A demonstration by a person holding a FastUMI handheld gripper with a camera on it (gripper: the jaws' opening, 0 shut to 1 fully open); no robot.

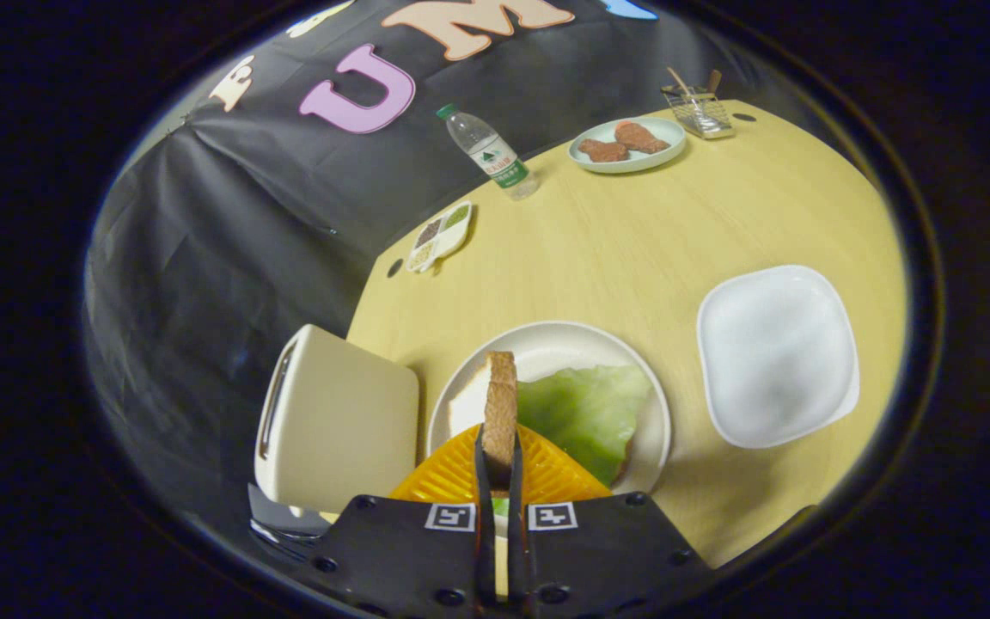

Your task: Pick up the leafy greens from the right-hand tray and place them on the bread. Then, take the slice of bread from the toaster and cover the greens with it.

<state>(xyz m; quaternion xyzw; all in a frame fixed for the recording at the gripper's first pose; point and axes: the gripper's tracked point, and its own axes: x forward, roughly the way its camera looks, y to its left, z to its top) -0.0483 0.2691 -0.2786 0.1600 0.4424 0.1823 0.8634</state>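
Your gripper (500, 468) is nearly closed, its two fingers pinching the slice of bread (500, 413) edge-on, so the crust stands upright between them. You hold it above the round plate (643, 395) near the table's (632, 249) front edge, where the leafy greens (585, 413) lie on another slice of bread. The toaster (336, 425) stands just left of the plate, at the table's left edge. The square tray (774, 357) sits toward the right edge.

The toaster (336, 421) crowds the plate (645, 413) at 9 o'clock; bare surface (632, 249) lies open toward 12, and an empty tray (777, 354) sits at 2.
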